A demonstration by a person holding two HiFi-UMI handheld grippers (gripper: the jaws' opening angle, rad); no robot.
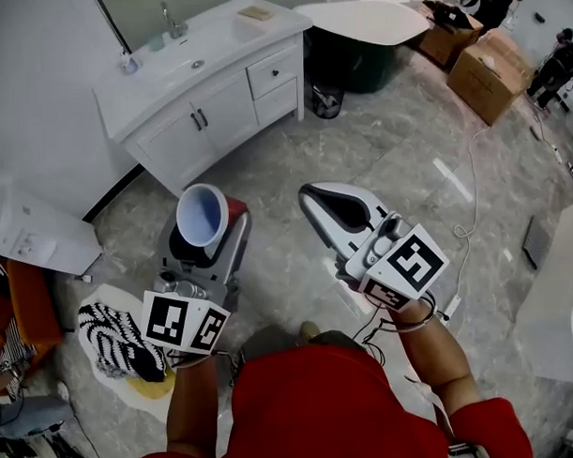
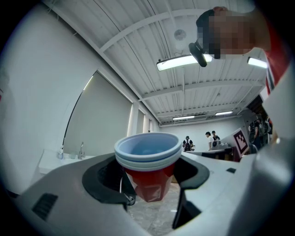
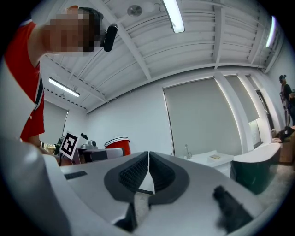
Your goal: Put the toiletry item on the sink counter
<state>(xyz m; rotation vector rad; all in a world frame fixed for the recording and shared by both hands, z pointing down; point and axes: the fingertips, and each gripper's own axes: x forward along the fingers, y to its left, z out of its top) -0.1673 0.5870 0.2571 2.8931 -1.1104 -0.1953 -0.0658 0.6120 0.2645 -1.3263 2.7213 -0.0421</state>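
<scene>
Left gripper view has the left tool (image 2: 150, 182) with its jaws spread wide and clasping a red cup (image 2: 147, 154) just under the rim, one pad on each side. The cup looks like a nested stack, since two pale rims show one above the other. It stands upright with its mouth up and its narrow base hanging free below the jaws. Its long axis runs top to bottom, across the line along which the tool points. The right tool (image 3: 147, 177) is clenched with nothing between its ribbed pads, and it rides beside the left one.

Taking the white table (image 1: 214, 47) with the sink as the landmark: in the head view the cup is well short of it, out over the grey floor (image 1: 359, 155), with bare floor between them. The table lies ahead of the cup and off to its left. The left tool is the nearer of the two to the table, and the right tool is farther out from the table's drawer end. The faucet (image 1: 171, 21) stands at the back of the table, with flat top free in front of it.

As I judge it, the coming move is a carry forward and leftward, keeping the cup upright so it can be set base first on the table
</scene>
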